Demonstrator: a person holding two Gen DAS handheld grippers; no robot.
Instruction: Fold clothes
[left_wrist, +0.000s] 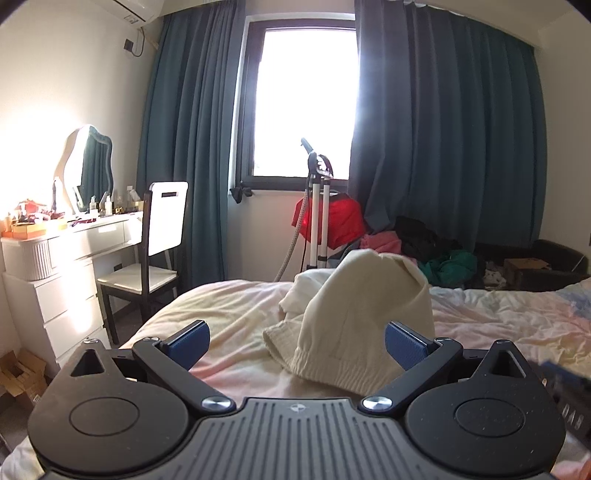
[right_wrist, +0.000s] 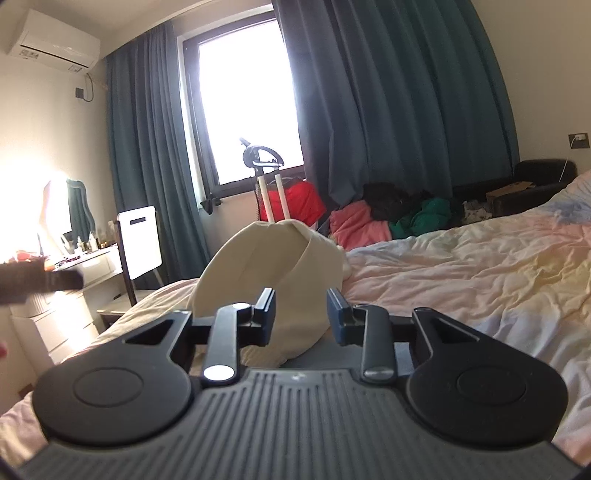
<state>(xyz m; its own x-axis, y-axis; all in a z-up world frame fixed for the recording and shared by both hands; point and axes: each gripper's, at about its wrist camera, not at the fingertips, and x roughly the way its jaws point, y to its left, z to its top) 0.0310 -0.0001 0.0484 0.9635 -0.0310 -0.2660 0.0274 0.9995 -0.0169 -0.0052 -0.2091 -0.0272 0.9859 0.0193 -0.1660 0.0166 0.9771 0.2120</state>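
A: Left wrist view, status of the left gripper (left_wrist: 297, 341)?

B: Its blue-padded fingers (left_wrist: 190, 341) stand wide apart and hold nothing. The cream sweater (left_wrist: 354, 317) lies bunched in a heap on the bed (left_wrist: 229, 310), directly ahead of the fingers and partly between them; contact with the right pad cannot be confirmed from this angle.

A: Right wrist view, status of the right gripper (right_wrist: 301, 314)?

B: Partly open, narrow gap. The sweater (right_wrist: 269, 258) rises just beyond the fingertips, and its lower fold sits in the gap. Whether the pads press on the fabric cannot be told, since the near fingers hide the contact line.

A: Surface condition?

B: The bed carries a wrinkled sheet (right_wrist: 461, 273) in pale pink, yellow and blue patches.

A: Room layout?

B: A bright window (left_wrist: 308, 103) sits between dark teal curtains (left_wrist: 443, 140). Below it stands a garment steamer (left_wrist: 317, 206) with a red cloth (left_wrist: 343, 221) behind its poles. To the right lies a pile of pink, black and green clothes (right_wrist: 391, 214) near a dark armchair (right_wrist: 535, 184). To the left: a white dresser (left_wrist: 55, 273) with a mirror (left_wrist: 88, 166) and small bottles, a white-backed chair (left_wrist: 159, 236) beside it, and an air conditioner (right_wrist: 55, 40) high on the wall.
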